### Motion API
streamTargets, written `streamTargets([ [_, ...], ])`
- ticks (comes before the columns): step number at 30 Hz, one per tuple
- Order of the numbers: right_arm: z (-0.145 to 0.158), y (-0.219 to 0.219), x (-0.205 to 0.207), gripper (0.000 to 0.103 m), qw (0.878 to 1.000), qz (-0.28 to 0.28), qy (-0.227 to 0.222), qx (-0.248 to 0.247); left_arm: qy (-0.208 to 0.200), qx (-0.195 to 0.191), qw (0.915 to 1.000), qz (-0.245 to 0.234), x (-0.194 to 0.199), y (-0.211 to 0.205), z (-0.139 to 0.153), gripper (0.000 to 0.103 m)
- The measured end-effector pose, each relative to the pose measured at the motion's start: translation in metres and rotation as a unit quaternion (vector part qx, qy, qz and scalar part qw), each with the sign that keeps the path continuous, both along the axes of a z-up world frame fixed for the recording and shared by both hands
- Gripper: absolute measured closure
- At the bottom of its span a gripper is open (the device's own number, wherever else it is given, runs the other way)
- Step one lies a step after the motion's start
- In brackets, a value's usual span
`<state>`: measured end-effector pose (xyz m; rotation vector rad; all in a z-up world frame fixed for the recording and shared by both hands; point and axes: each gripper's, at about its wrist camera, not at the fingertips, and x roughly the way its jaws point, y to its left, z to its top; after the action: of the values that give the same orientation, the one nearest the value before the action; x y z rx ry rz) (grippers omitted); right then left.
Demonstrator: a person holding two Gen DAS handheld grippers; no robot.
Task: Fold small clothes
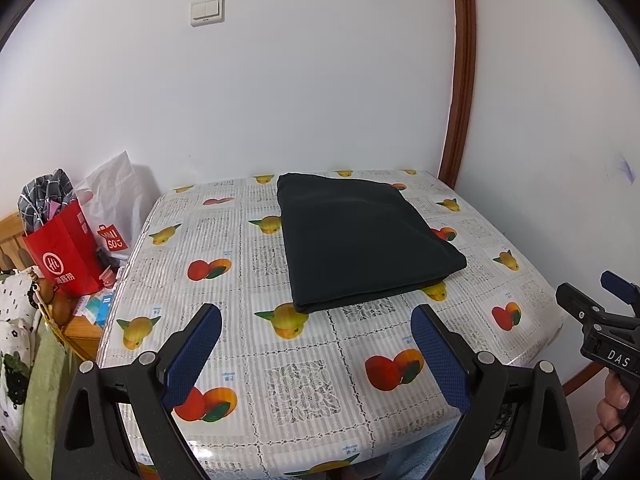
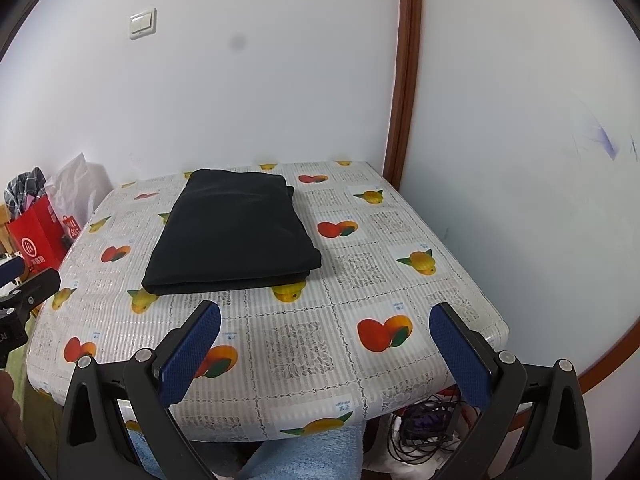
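White walls (image 1: 320,92) are filling the upper half of both views, with a brown wooden trim strip (image 1: 460,80) running down the right of centre. Below them, a table (image 1: 360,364) is sitting under a plastic cloth printed with oranges, lemons and lace squares, taking up the middle and lower part of each frame.

On the far half of the table, a dark folded garment (image 1: 360,240) is lying flat as a neat rectangle, its layered fold edge facing the cameras. In the left wrist view it is sitting at centre, slightly right; in the right wrist view it is sitting left of centre (image 2: 236,232). Nothing is touching it.

Along the bottom of the left wrist view, the left gripper (image 1: 316,356) is hanging above the near part of the table, its 2 blue-padded fingers (image 1: 192,360) spread wide and holding nothing. Along the bottom of the right wrist view, the right gripper (image 2: 324,356) is doing the same, spread wide and empty, well short of the garment. Each gripper is also showing partly at the edge of the other's view.

At the left edge, a red paper bag (image 1: 60,256) and a white bag (image 1: 116,200) are standing beside the table. A light switch (image 1: 207,11) is sitting in the upper left of the wall.
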<state>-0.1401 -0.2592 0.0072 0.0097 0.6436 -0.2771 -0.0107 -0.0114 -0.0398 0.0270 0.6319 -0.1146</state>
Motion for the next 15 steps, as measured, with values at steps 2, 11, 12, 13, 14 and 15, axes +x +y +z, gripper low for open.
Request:
streamTargets([
  [2,-0.0001,-0.0010,-0.0005,0.000,1.000,0.001,-0.001,0.002,-0.001,0.000,1.0000,0.000,0.0002,-0.0004,0.0001,0.007],
  [11,-0.0013,-0.0047,-0.0001,0.000,1.000,0.001,0.002,0.005,0.000,0.000,1.0000,-0.002,-0.0001,-0.0017,-0.0012,0.007],
  [12,-0.0012,-0.0048,-0.0004,0.000,1.000,0.002,0.002,0.005,0.000,0.000,1.0000,-0.003,-0.0002,-0.0013,-0.0010,0.007],
  [13,-0.0013,-0.0047,-0.0005,0.000,1.000,0.002,0.002,0.005,0.000,0.000,1.0000,-0.003,-0.0002,-0.0010,-0.0010,0.007],
  [14,-0.0014,-0.0047,-0.0005,0.000,1.000,0.003,0.002,0.005,-0.001,0.000,1.0000,-0.002,-0.0002,-0.0008,-0.0010,0.007],
  [15,-0.0013,-0.0047,-0.0005,0.000,1.000,0.003,0.002,0.005,-0.001,0.000,1.0000,-0.002,-0.0002,-0.0007,-0.0011,0.007],
])
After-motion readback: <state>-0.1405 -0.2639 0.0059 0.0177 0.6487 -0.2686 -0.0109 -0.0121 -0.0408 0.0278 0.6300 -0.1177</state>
